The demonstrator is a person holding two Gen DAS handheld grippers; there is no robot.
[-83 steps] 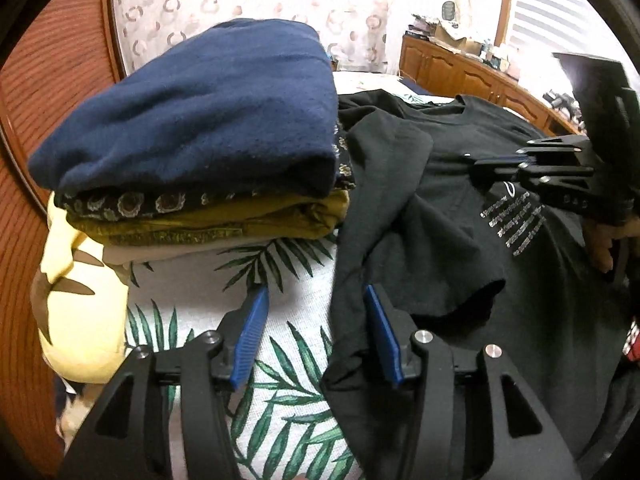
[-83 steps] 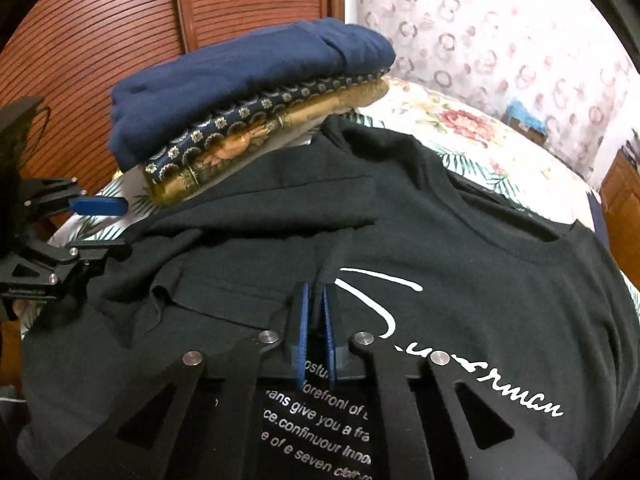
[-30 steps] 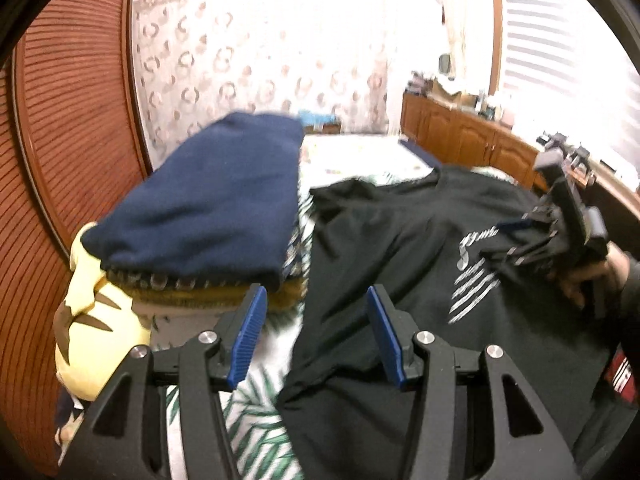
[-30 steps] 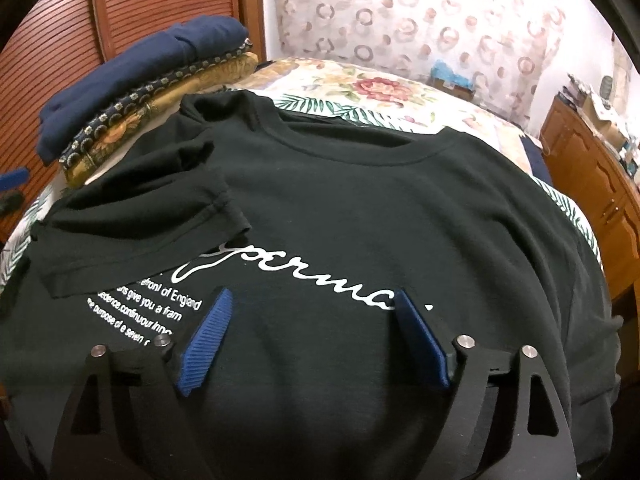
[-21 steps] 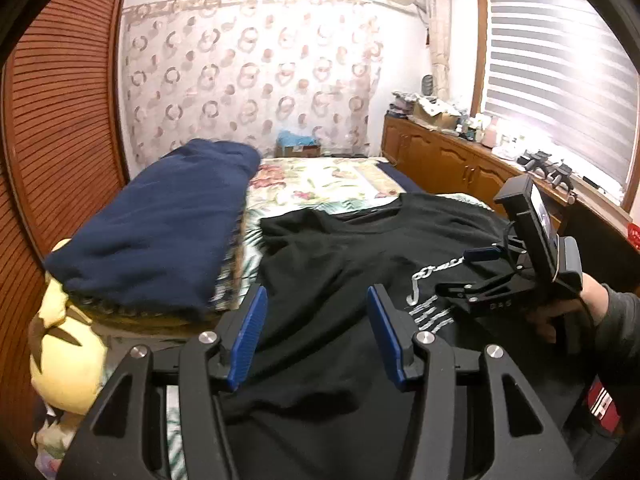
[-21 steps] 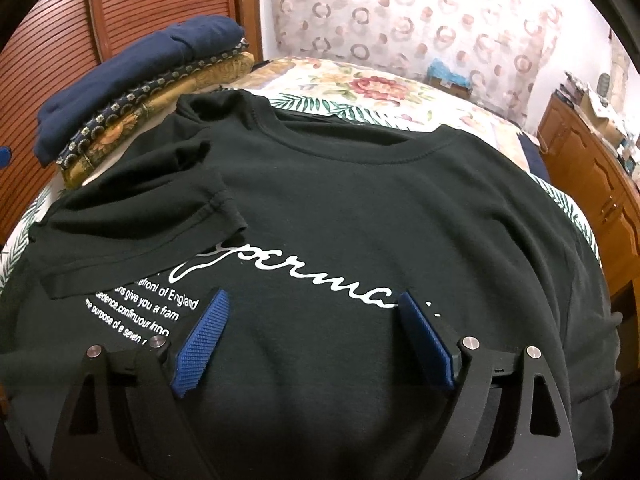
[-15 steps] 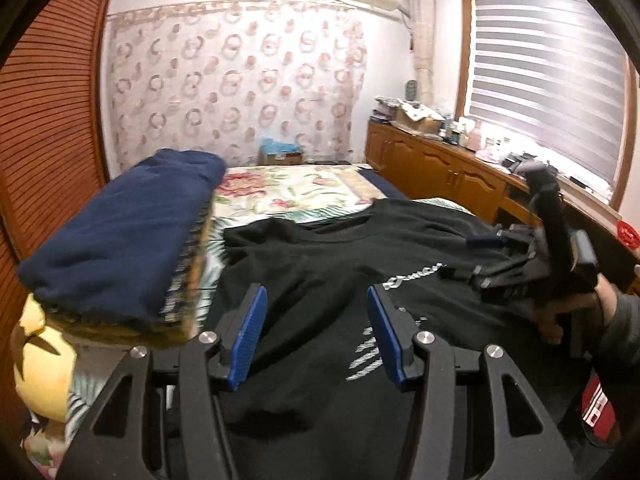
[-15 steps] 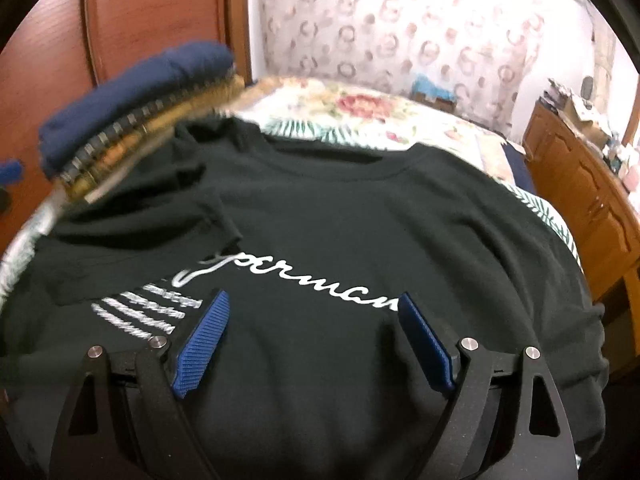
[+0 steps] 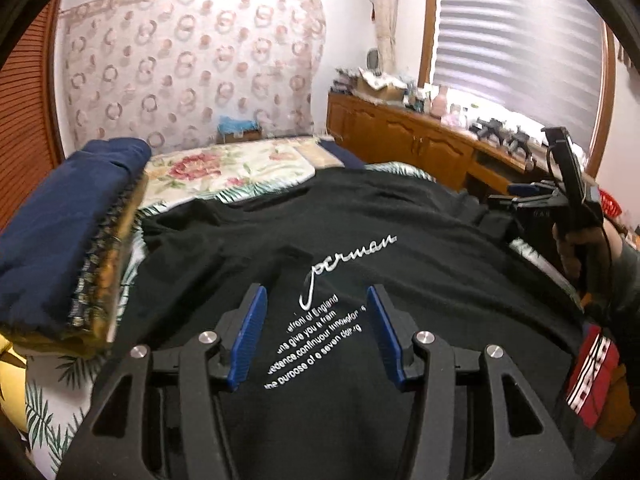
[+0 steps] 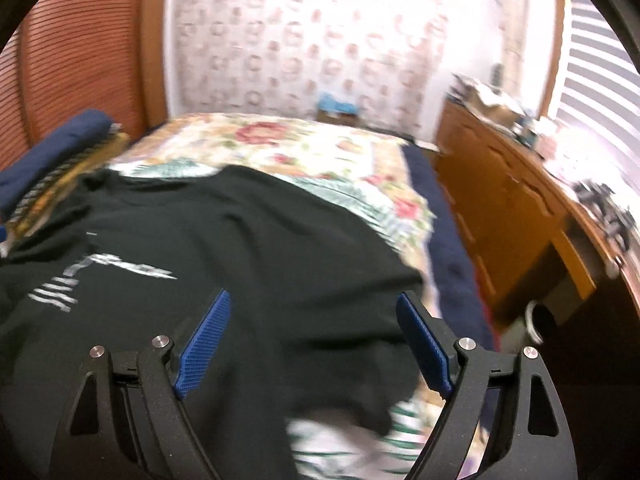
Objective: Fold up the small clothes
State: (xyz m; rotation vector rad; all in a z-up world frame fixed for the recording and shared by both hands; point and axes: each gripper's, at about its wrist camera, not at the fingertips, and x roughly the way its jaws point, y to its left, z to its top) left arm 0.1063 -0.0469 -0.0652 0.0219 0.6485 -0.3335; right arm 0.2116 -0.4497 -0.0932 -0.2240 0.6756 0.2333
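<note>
Nearest to me, the left gripper [image 9: 316,332] has pulled back from the sleeve side and now hangs over the printed chest of the black T-shirt [image 9: 360,280], its jaws half spread with nothing between them. The sleeve on that side already lies folded in over the shirt's body, so that half of the fold looks done. The right gripper [image 10: 316,344] has let go of the cloth it pinched a moment ago; its jaws stand wide and empty, and it has swung out towards the shirt's other edge, where the leaf-print bed [image 10: 344,440] shows past the hem. I'd guess the far sleeve is next. Both grippers tilt downward at the shirt, which lies spread flat on the bed. Further off, the stack of folded clothes [image 9: 68,232] sits just beside the shirt's shoulder, with the wooden cabinet [image 9: 420,148] beyond
</note>
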